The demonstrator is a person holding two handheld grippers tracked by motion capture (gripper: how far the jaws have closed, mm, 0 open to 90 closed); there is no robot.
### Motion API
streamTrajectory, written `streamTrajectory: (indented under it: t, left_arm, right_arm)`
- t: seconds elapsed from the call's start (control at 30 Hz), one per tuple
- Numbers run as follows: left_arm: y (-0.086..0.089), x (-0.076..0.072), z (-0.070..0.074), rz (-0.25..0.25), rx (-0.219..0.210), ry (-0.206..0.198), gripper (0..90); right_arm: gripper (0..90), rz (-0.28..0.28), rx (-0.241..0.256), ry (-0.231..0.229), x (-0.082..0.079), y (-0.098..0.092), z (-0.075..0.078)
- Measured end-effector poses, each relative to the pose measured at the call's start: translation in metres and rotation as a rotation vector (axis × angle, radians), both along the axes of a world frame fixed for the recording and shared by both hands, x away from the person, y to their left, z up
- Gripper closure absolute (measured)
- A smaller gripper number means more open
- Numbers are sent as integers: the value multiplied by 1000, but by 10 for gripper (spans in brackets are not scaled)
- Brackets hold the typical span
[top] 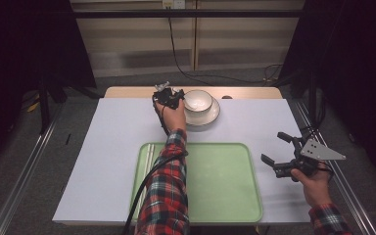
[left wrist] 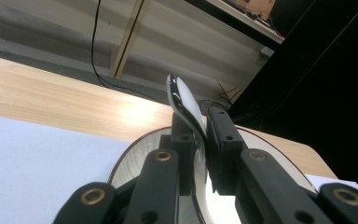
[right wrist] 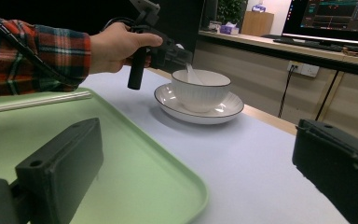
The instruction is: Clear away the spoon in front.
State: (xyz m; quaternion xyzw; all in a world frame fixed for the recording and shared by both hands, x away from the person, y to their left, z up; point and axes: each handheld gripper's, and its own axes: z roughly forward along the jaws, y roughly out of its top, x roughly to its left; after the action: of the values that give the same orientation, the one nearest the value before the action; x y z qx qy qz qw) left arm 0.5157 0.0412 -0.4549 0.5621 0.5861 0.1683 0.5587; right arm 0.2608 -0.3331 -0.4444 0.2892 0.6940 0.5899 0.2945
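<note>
High view: two grippers work over one white table mat (top: 103, 147), and on it sit one green tray (top: 225, 186), one white bowl (top: 198, 99) and one saucer (top: 210, 116) with a dark rim line. The bowl stands in the saucer at the far middle of the mat, just beyond the tray's far edge. The left gripper (top: 169, 97) is at the bowl's left rim, held by a hand (top: 172, 117) in a red plaid sleeve (top: 169, 186) that crosses the tray. In the left gripper view its two jaws are pressed close together on one white ceramic spoon (left wrist: 186, 105), pinched by its handle and rising tilted above the jaw tips, with the saucer's rim below. In the right gripper view the spoon (right wrist: 191, 74) leans down into the bowl (right wrist: 200, 88), though whether its tip touches the bottom is hidden by the bowl's wall. Two pale chopsticks (top: 149, 156) lie side by side along the tray's left edge, as far as the high view lets me count them. The right gripper (top: 276, 149) hovers at the near right, beside the tray's right edge and well apart from the bowl, its jaws spread wide with nothing between them.
</note>
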Motion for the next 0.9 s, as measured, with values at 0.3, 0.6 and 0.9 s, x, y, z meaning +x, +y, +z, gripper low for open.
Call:
streamTrajectory:
  t: [0.3,0.6,0.9]
  left_arm:
    - [-1,-1,4,0,-8,-24,853]
    - [1,-2,10,-9,-12,-41,854]
    - [8,-9,25,-30,-35,-64,855]
  right_arm:
    - [11,4,-4,-1,0,0,0]
    - [11,11,-12,-4,1,-1,-1]
    - [11,6,-3,-5,1,0,0]
